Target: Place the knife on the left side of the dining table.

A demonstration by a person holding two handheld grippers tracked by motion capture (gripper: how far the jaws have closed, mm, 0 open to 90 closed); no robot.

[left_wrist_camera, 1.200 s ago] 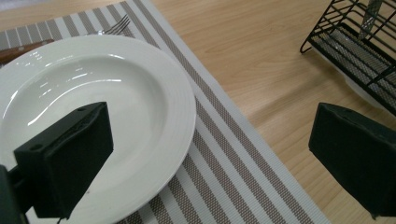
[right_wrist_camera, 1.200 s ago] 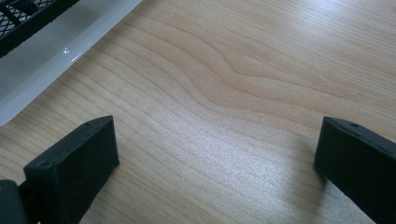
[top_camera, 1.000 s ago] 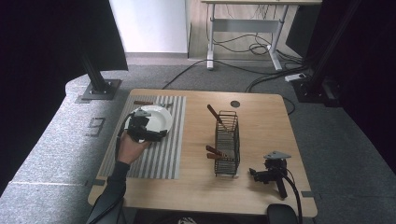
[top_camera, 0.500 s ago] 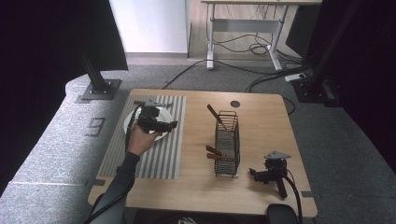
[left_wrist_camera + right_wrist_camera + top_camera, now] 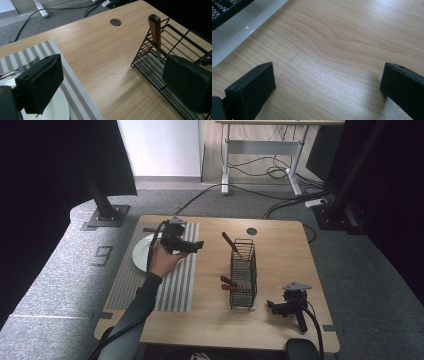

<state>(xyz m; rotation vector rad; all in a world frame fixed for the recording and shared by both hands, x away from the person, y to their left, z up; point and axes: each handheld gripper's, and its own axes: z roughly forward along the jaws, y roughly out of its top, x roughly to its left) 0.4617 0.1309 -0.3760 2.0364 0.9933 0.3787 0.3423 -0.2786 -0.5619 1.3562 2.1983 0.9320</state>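
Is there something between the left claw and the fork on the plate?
Nothing visible does. The left claw hangs open above the plate's right edge. In the left gripper view the fork lies on the plate just behind the claw's left pad, with no object between them.

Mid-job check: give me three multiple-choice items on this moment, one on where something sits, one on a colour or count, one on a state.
1. Where is the plate?
A. in the rack
B. on the striped mat
C. on the floor

2. What colour is the rack?
A. black
B. white
C. red

3. How does the left claw stand?
A. shut on a fork
B. shut on the plate
C. open, holding nothing

Key:
1 B: the high view shows the plate lying on the mat at the table's left.
2 A: its wires are black in the high view and the left gripper view.
3 C: the left gripper view shows both jaws wide apart with bare table between them; the fork lies behind one jaw, ungripped.
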